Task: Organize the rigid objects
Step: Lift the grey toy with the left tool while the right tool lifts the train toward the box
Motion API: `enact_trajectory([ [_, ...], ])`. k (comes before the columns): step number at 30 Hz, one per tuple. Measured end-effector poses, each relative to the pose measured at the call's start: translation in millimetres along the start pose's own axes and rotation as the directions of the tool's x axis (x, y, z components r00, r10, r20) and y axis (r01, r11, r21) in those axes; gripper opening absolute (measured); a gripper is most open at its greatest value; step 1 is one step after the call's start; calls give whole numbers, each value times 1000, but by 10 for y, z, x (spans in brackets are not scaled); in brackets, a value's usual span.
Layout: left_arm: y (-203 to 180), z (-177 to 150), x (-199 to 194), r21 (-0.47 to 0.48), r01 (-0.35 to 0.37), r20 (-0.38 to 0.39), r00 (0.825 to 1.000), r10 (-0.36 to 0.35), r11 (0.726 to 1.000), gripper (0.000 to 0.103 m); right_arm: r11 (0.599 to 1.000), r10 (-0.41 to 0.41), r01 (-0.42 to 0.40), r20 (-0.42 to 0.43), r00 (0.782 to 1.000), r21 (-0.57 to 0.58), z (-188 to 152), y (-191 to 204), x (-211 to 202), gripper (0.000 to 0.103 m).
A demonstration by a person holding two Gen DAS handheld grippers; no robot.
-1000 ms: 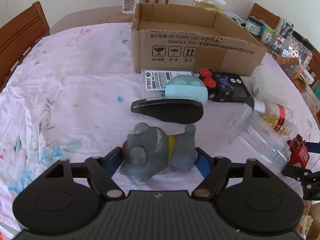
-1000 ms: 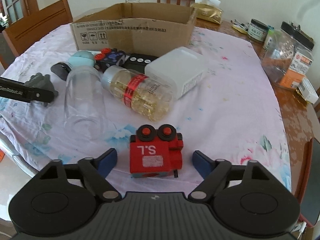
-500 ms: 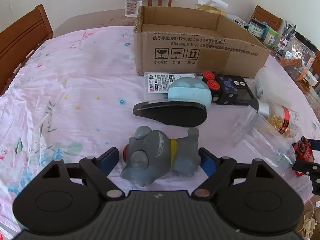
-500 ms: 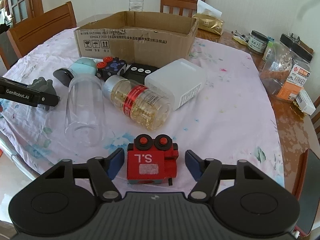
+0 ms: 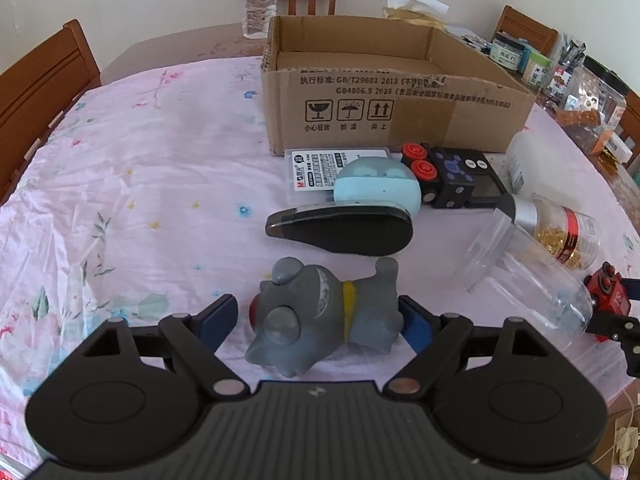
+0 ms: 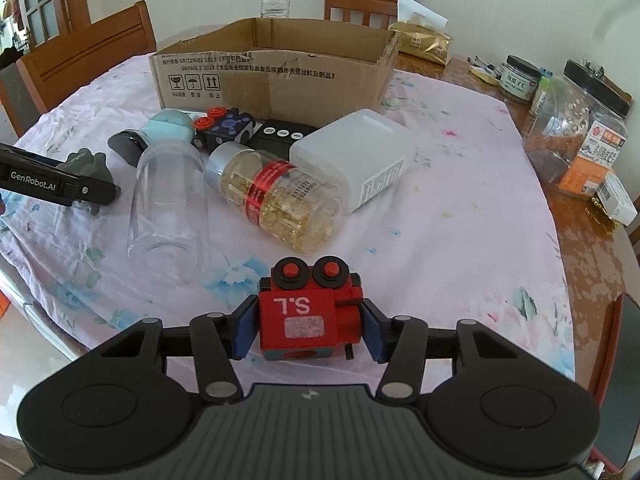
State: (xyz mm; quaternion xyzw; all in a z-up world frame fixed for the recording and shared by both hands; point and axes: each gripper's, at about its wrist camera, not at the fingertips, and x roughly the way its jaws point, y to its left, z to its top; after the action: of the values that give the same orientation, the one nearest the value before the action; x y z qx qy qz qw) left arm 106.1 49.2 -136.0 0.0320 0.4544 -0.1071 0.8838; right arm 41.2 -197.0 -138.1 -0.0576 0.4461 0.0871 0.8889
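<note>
Pink flowery tablecloth [image 6: 460,208] | right gripper [image 6: 308,330] has just squeezed shut on red toy train [image 6: 308,312] at 6 o'clock, ready to lift | cardboard box [image 6: 276,64] at 12 o'clock | left gripper [image 5: 320,320] open around gray toy dog [image 5: 324,312], one pad touching.

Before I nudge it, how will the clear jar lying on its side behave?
The clear jar is round and lies on its side, so a sideways push would probably roll it. It looks empty, so likely light and quick to move. The pill bottle lies close beside it and might stop a roll that way. Its smooth walls may slip in a grip.
</note>
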Motion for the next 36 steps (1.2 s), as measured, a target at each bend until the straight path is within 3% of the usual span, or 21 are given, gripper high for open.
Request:
enact_trajectory([
  [9,-11,26,37,35,19,-16,1000,-18,999,73,1000,2,-2,-6,1000,-8,11,1,7,58],
  [23,-43,163,-155,97,35,-62,998,-29,995,71,999,-19,18,-34,999,-31,137,-59,-122,56],
  [30,-108,502,-477,142,53,-21,998,-51,988,71,999,6,-5,11,1000,-53,438,-166,-379,56],
  [36,-143,1033,-559,168,64,53,996,-74,984,71,996,24,-18,73,997,-84,832,-222,-471,56],
])
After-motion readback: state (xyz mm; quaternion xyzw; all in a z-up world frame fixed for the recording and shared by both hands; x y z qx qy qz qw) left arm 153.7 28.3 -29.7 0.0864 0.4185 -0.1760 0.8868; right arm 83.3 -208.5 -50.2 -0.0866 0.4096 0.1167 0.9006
